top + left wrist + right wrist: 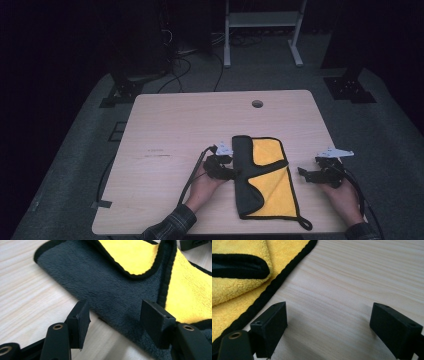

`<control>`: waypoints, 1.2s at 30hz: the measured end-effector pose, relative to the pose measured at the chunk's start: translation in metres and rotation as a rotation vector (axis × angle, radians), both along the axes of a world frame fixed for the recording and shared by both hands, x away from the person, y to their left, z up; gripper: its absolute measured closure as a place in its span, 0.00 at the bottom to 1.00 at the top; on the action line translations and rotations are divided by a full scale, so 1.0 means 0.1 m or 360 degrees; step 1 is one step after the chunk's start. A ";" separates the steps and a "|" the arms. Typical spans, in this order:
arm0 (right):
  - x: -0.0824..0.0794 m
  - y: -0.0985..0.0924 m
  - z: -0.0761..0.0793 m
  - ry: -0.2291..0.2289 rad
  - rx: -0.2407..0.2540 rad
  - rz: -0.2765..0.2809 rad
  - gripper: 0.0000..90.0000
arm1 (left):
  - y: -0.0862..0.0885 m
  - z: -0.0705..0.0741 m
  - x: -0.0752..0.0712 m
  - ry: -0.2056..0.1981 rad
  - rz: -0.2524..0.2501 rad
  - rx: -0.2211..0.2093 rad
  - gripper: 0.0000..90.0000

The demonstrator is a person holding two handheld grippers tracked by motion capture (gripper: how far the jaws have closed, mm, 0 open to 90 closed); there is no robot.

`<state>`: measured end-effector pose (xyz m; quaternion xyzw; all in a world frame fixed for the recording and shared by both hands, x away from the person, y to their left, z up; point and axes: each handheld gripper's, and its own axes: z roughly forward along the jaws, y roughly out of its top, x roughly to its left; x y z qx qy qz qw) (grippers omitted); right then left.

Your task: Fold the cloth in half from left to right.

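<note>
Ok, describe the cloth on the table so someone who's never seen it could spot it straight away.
Start at the pale wooden table and look to its near edge, between the person's two hands. The cloth lies there flat, yellow with black trim. Its left side is folded over, showing a dark grey underside, and a small loop sticks out at one corner.
</note>
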<state>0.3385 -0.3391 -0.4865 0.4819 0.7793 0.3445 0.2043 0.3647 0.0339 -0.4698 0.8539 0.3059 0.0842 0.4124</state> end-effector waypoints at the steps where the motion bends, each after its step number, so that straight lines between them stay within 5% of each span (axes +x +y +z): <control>1: 0.00 0.00 0.00 0.0000 0.0000 0.0000 0.15 | -0.01 0.00 -0.01 -0.0002 -0.0005 0.0010 0.44; 5: 0.00 0.00 0.00 0.0000 0.0000 0.0000 0.15 | -0.04 -0.06 -0.03 0.0018 -0.0019 0.0062 0.44; 9: 0.00 0.00 0.00 0.0000 0.0000 0.0001 0.15 | -0.03 -0.07 -0.08 -0.0028 0.0008 0.0092 0.49; 17: 0.00 0.00 0.00 -0.0001 0.0000 0.0001 0.15 | -0.05 -0.07 -0.12 0.0027 -0.0059 0.0048 0.90; 27: 0.00 0.00 0.00 -0.0001 0.0000 0.0002 0.15 | 0.10 -0.04 -0.10 0.0051 -0.0109 0.0073 0.93; 36: 0.00 0.00 0.00 -0.0002 -0.0001 0.0003 0.15 | 0.44 -0.01 -0.12 0.0083 -0.0111 0.0061 0.93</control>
